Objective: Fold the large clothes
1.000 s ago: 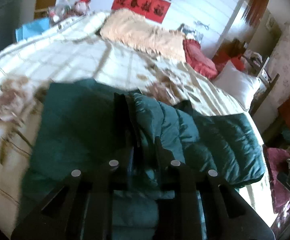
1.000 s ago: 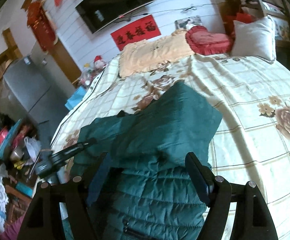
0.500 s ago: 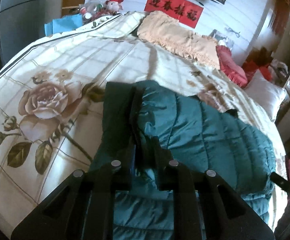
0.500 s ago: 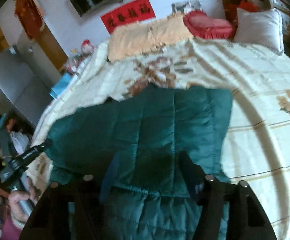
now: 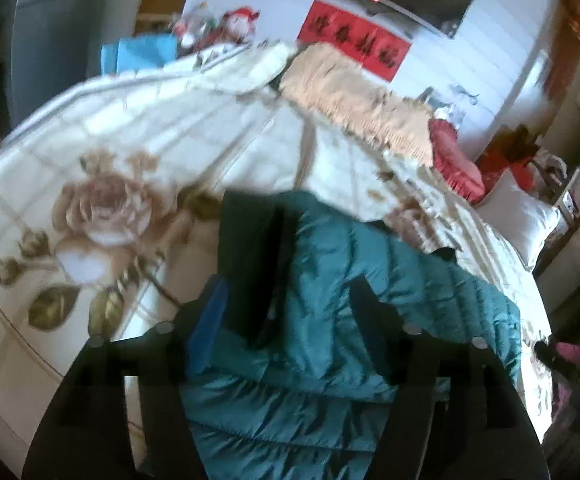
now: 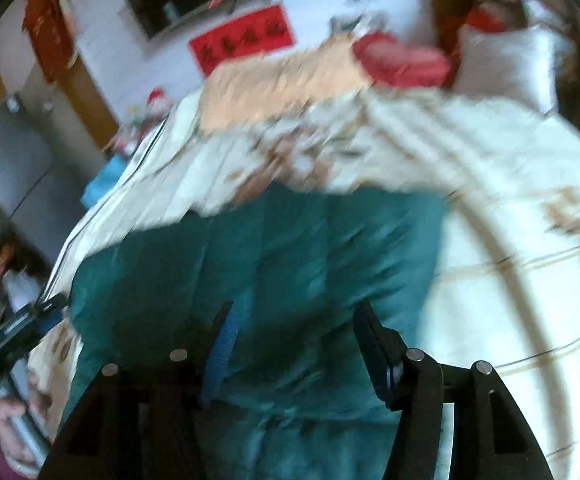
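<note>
A teal quilted puffer jacket [image 5: 350,300] is lying on the bed [image 5: 109,152], spread over a floral cream bedspread, and it is filling the lower middle of both wrist views. It is being judged soft, light and bulky for its size: the padding is likely to spring back after a fold, and the shiny shell looks slippery, so a thin pinch may slide off. A hold is best taken on a firm edge, such as the hem, a seam or the dark inner facing [image 5: 249,264] that is showing at about 11 o'clock of the garment, rather than on a puffed panel.

The left gripper [image 5: 285,320] is being held low over the near part of the jacket, pointing toward 12 o'clock along the bed. Its jaws are standing wide apart, and nothing is being gripped between them; fabric is lying beneath and between the fingers without being pinched.

The right gripper [image 6: 294,332] is being held in a similar forward pose above the folded teal panel [image 6: 290,248], though this view is blurred. Its jaws are also spread wide, with no cloth seen clamped. A peach blanket [image 5: 354,92] and red cushion [image 5: 456,160] are lying well apart at the far end.
</note>
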Demonstrator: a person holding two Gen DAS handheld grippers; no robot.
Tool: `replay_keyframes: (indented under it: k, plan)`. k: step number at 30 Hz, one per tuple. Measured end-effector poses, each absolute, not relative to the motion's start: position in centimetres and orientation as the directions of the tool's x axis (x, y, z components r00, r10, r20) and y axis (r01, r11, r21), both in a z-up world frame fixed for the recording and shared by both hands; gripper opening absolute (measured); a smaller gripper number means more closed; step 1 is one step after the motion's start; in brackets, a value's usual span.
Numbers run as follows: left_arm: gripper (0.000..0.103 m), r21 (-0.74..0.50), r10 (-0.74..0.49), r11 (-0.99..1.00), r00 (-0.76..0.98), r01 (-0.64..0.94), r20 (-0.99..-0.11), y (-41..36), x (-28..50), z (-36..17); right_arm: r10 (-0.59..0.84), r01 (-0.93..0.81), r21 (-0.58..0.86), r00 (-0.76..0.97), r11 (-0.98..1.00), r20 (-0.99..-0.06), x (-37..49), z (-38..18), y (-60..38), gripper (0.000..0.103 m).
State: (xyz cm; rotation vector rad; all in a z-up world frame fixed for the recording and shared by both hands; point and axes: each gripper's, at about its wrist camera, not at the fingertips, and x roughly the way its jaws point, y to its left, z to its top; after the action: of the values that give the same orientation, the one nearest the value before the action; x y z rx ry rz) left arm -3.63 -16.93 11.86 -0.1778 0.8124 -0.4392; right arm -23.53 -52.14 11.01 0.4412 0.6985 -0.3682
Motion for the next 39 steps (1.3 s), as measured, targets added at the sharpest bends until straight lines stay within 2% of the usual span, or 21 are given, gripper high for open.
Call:
replay_keyframes:
  k: [4,10,14,18,22,26,31,35,39]
  plan:
    - [0.068,-0.282,-0.45,0.89,0.597,0.357,-0.664,-19.4,-3.8,12.2,-0.223,0.51,0.241,0.687,0.825,-0.692,-23.3,12.0,-54.1,0.057]
    - [0.068,-0.133,-0.33,0.924,0.568,0.359,-0.754,-24.2,-2.2,8.5,-0.162,0.421,0.181,0.658,0.889,-0.736,-18.7,9.8,-52.1,0.057]
    - [0.071,-0.088,-0.3,0.925,0.57,0.369,-0.765,-25.3,-1.7,6.8,-0.235,0.459,0.077,0.583,0.885,-0.777,-16.9,7.2,-52.6,0.057]
    - [0.075,-0.063,-0.294,0.92,0.575,0.386,-0.763,-26.1,-1.5,5.6,-0.228,0.514,0.108,0.547,0.851,-0.806,-16.3,4.8,-55.2,0.057]
    - [0.075,-0.019,-0.263,0.921,0.585,0.389,-0.768,-26.7,-1.3,5.1,-0.247,0.518,0.078,0.529,0.852,-0.812,-16.1,4.9,-55.4,0.058]
    - [0.075,-0.021,-0.266,0.92,0.583,0.393,-0.768,-26.7,-1.3,5.0,-0.282,0.534,0.075,0.554,0.842,-0.784,-17.7,7.8,-54.2,0.058]
    - [0.075,-0.029,-0.27,0.92,0.579,0.39,-0.77,-26.7,-1.2,4.9,-0.187,0.401,0.131,0.66,0.907,-0.727,-17.5,11.2,-49.3,0.058]
    - [0.075,-0.04,-0.277,0.919,0.569,0.393,-0.774,-26.6,-1.0,4.8,-0.113,0.293,0.11,0.649,0.95,-0.752,-15.1,10.2,-44.9,0.058]
    - [0.075,-0.057,-0.29,0.916,0.557,0.397,-0.778,-26.3,-0.8,4.8,-0.188,0.294,-0.011,0.584,0.956,-0.79,-14.1,6.9,-42.5,0.058]
